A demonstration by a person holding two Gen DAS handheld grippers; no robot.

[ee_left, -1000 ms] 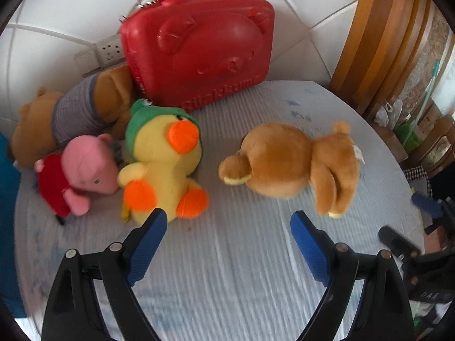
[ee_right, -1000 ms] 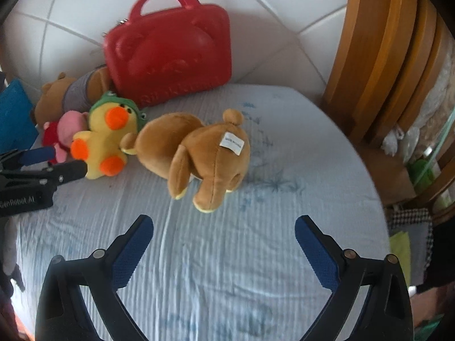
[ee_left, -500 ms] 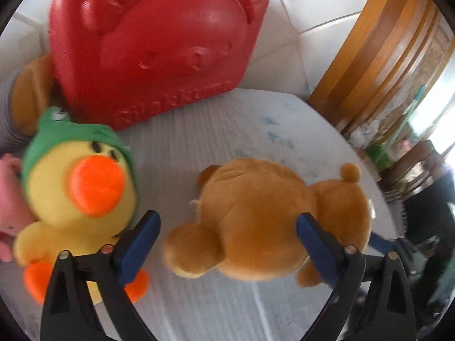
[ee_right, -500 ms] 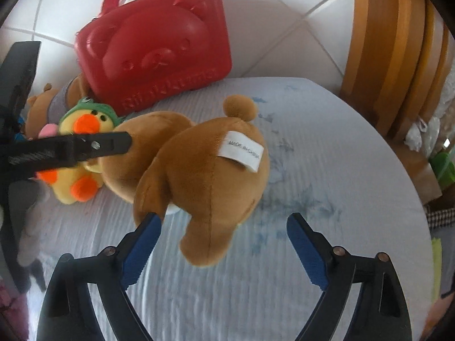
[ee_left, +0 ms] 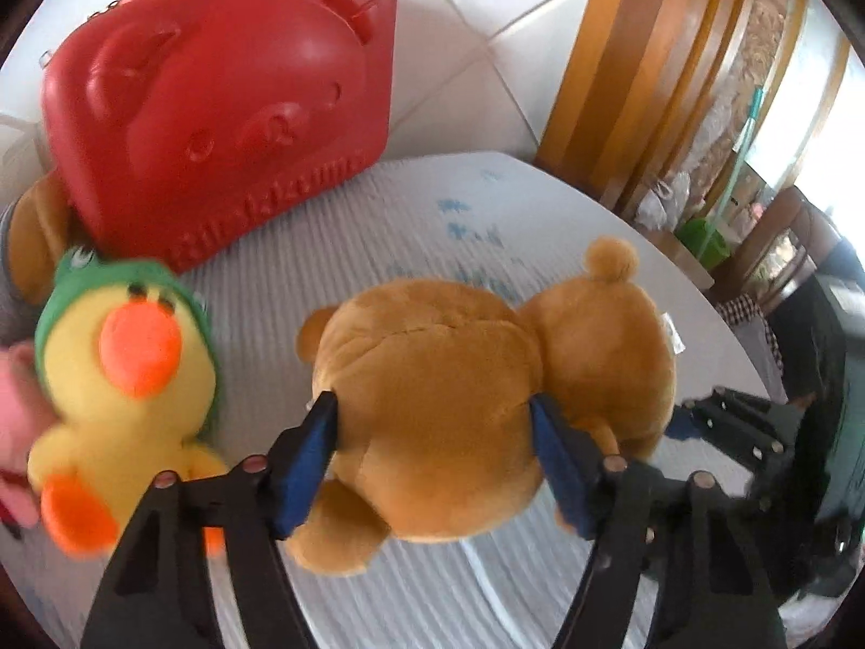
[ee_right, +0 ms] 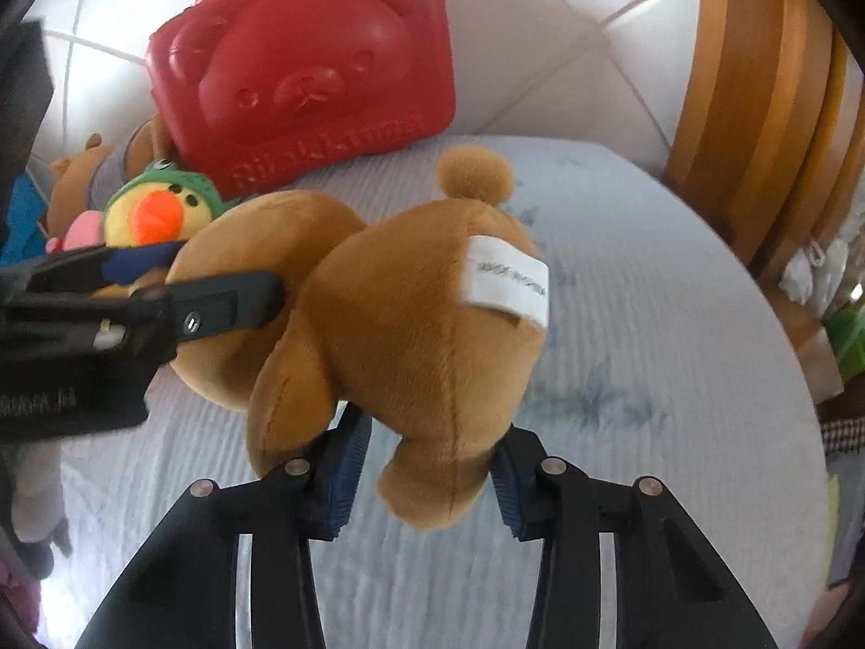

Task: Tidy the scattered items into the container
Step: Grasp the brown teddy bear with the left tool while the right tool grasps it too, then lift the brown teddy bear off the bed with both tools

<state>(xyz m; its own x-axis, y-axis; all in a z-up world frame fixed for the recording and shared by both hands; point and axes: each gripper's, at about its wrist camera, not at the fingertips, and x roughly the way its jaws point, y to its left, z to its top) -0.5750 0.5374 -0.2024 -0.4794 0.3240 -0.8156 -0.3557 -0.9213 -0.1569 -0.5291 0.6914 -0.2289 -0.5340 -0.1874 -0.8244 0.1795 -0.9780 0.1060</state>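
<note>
Nearest, the right gripper (ee_right: 427,473) is clamped on a hind leg of the brown bear (ee_right: 378,297), its blue pads pressing the plush from both sides. The left gripper (ee_left: 435,435) has just been closing and now squeezes the bear's head, pads sunk into the fur. The bear lies on its front on the pale ribbed table (ee_left: 432,595), with bare cloth in front of it and to its right, out to the rounded edge. Just to its left the yellow duck (ee_left: 124,378) crowds in, a pink toy (ee_left: 13,395) touching the duck's far side. Behind, the red case (ee_left: 216,97) stands shut and upright against the white tiled wall (ee_left: 459,0). A wooden post (ee_right: 757,108) borders the table's far right.
</note>
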